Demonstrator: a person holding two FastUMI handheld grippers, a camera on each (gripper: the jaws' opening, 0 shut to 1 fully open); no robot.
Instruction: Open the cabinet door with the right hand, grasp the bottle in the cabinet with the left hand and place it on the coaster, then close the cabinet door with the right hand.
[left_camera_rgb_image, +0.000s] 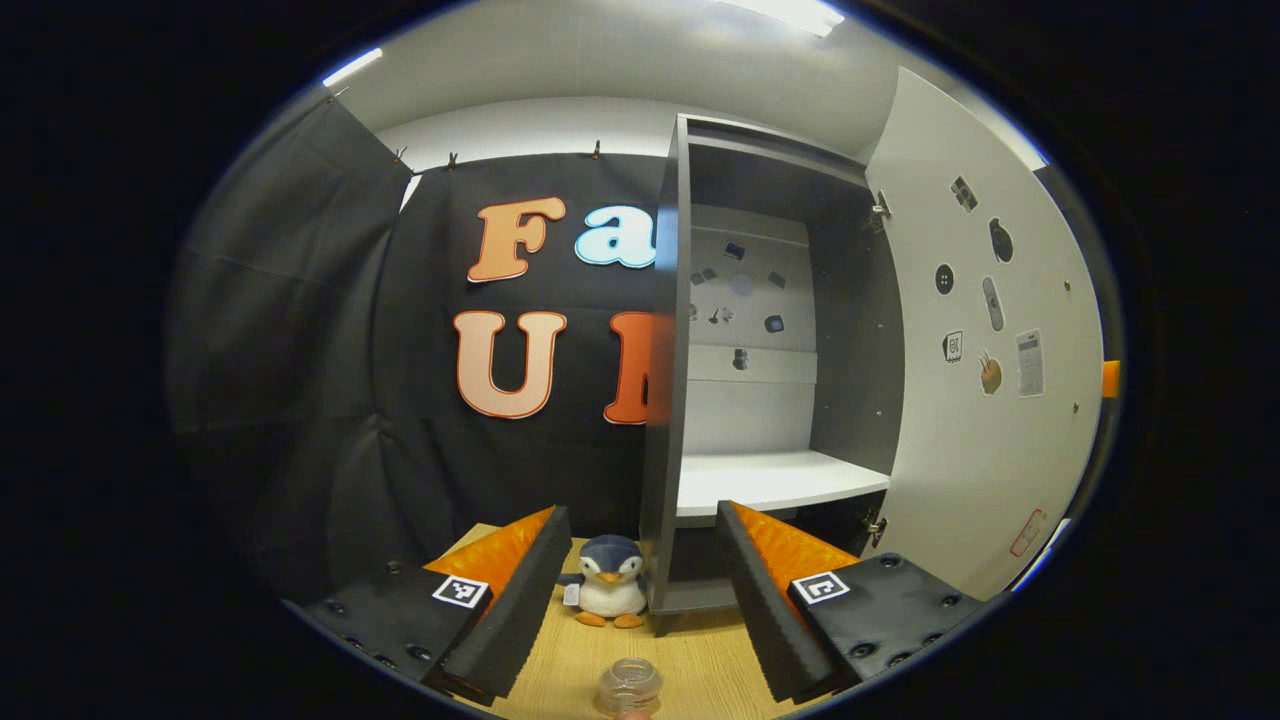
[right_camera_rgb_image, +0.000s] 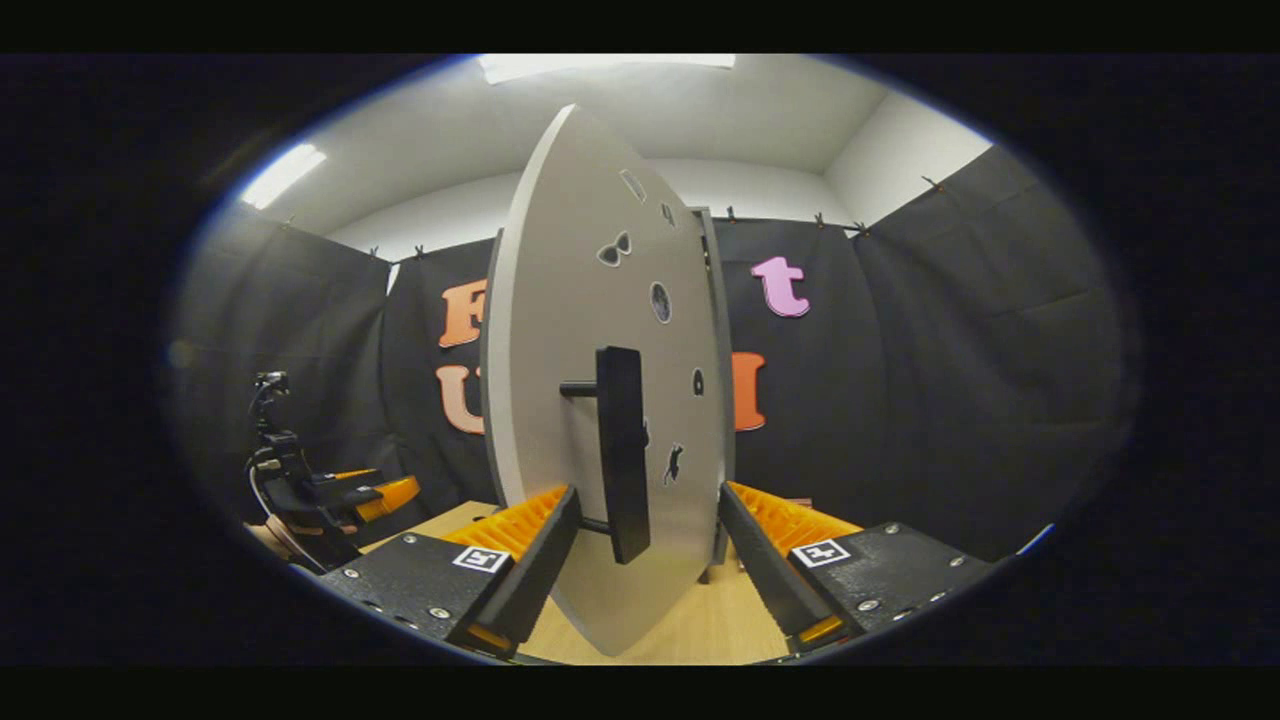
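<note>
Two fingers of your left gripper (left_camera_rgb_image: 640, 600) stand spread wide at the bottom of the left gripper view, holding nothing. Between them, at the near edge of the wooden bench (left_camera_rgb_image: 700, 660), you see the bottle (left_camera_rgb_image: 629, 688) from above: clear, see-through, with a round mouth and ribbed shoulder, standing upright and touching neither finger. Whether a coaster lies under it you cannot tell. Farther back, a small stuffed penguin (left_camera_rgb_image: 610, 582) sits on the bench just beside the lower front corner of the cabinet (left_camera_rgb_image: 668, 400). That cabinet is dark grey with a pale back wall dotted with small stickers and a white shelf (left_camera_rgb_image: 775, 480). Its door (left_camera_rgb_image: 985, 380) hangs swung out to the right, stickers on its inner face.

Your right gripper (right_camera_rgb_image: 645, 570) also has its fingers parted. In the right gripper view the black bar handle (right_camera_rgb_image: 622, 450) of the door stands upright between them, with gaps on both sides, so nothing is clamped. Behind it the pale outer face carries more stickers. Far off by the bench's left edge you see your left gripper held in a hand (right_camera_rgb_image: 275, 540).
</note>
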